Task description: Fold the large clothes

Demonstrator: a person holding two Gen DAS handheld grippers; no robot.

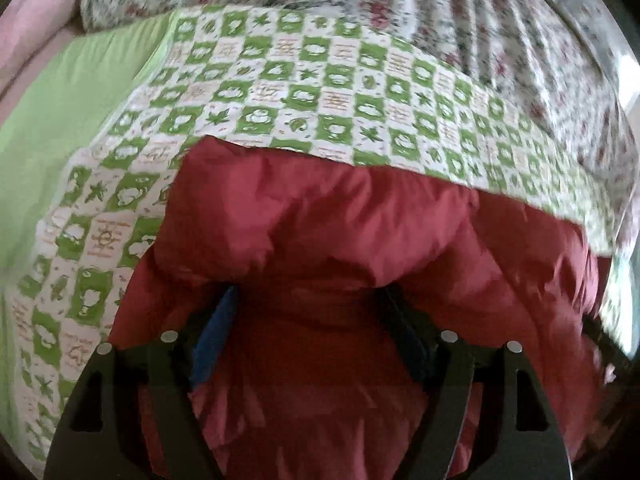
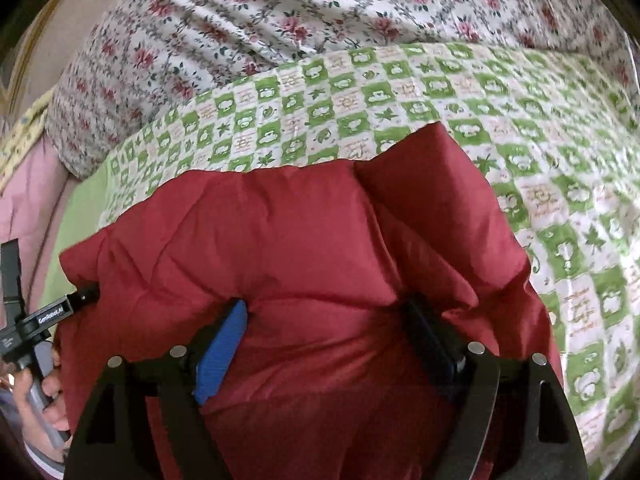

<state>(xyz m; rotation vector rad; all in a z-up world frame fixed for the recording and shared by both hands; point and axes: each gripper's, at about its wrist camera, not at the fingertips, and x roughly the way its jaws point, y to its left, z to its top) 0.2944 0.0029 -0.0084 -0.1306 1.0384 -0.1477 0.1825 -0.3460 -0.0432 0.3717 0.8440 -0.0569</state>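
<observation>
- Left tongs [image 1: 308,300]: jaws spread wide with a thick bunch of the red padded jacket [image 1: 340,232] filling the gap. Both pads appear to bear against the puffy cloth, so they read as grasping the jacket.
- Right tongs [image 2: 324,312]: same arrangement, jaws wide, a roll of the jacket [image 2: 280,232] pressed between the blue pad [image 2: 222,354] and the dark pad; grasping the jacket.
- Both tongs point steeply down at the bed.
- The jacket lies bunched on the bed, on the green and white checked sheet [image 1: 320,80], which shows beyond its far edge.
- Right wrist view only: at the left edge, a hand [image 2: 40,396] wrapped round a grey handle, with black frame parts above it touching the jacket's left edge.
- Left wrist view only: a wide plain green cloth [image 1: 60,128] left of the checked sheet.
- Both views: a flowered quilt [image 2: 280,12] heaped along the far side.
</observation>
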